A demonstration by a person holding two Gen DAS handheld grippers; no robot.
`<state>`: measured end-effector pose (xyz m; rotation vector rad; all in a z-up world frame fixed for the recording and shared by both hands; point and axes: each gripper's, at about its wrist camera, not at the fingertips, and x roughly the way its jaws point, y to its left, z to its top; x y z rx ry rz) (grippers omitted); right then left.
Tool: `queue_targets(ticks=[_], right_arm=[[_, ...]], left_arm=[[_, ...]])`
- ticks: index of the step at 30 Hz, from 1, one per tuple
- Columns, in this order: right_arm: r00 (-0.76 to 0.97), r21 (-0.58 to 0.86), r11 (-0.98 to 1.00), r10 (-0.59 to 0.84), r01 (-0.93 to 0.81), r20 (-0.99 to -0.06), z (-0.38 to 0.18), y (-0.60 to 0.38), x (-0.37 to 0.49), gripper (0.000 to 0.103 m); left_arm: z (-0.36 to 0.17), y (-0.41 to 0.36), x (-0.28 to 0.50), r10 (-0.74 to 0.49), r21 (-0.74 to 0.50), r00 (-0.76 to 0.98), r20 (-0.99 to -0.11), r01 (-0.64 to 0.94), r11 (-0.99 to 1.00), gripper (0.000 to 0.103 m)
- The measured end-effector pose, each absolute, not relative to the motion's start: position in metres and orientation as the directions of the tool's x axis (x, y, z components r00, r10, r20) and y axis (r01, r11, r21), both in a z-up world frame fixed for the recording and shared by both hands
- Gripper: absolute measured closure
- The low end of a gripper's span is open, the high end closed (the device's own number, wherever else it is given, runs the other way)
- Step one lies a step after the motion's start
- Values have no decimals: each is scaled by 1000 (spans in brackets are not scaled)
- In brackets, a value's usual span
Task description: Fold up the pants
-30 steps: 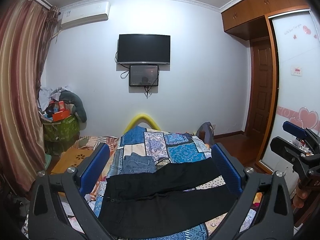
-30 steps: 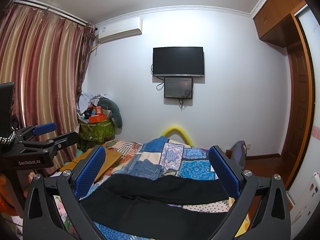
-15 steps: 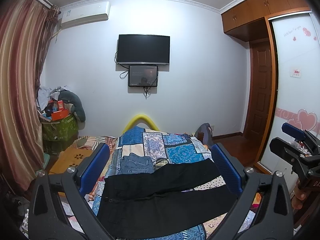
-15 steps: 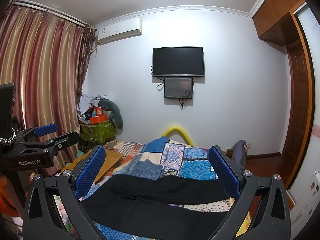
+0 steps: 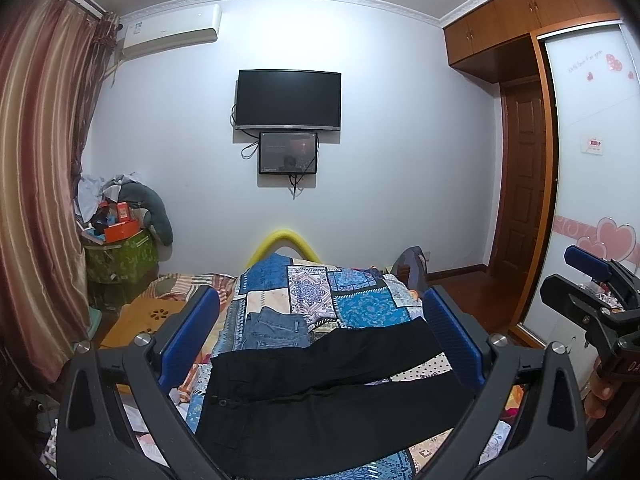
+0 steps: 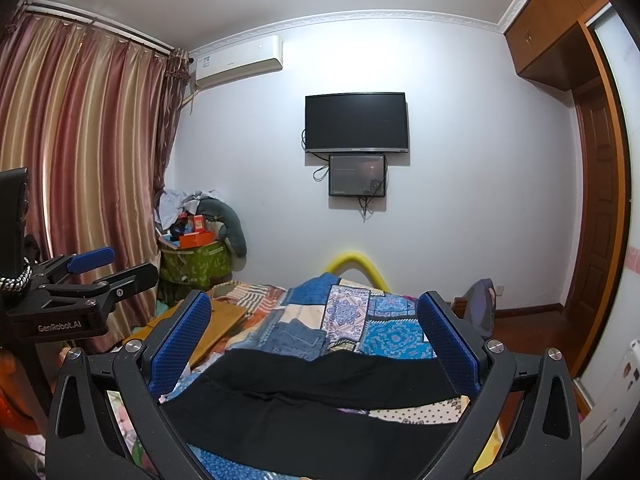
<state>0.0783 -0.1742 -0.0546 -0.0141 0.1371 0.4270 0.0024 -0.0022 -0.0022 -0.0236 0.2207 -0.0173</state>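
Pants (image 5: 328, 392) lie flat, lower edge cut off; both grippers (image 5: 320, 336) (image 6: 316, 336) gape, empty.

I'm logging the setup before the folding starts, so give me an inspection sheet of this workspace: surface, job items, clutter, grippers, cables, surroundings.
Surface: bed with blue patchwork quilt, pants lying on it.
Job's things: black long pants spread flat, unfolded, legs apart and running to the right.
Clutter: folded blue denim garment just beyond the pants; green box piled with items in the corner.
Grippers: left gripper open, holding nothing; right gripper open, holding nothing; both above the pants.
Cables: black wires dangling from the wall-mounted black television and the small screen under it.
Surroundings: striped curtain, air conditioner, wooden door.
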Motion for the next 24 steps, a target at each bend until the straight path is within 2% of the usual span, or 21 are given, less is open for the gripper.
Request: queue_targets(ticks=[11, 24], right_arm=[[901, 22, 912, 407, -409, -150, -57, -172, 87, 0], [864, 52, 913, 399, -404, -306, -103, -172, 160, 0]], left_arm=[[-10, 4, 17, -39, -33, 967, -252, 31, 999, 0], [-77, 43, 118, 36, 38, 887, -460, -21, 999, 0]])
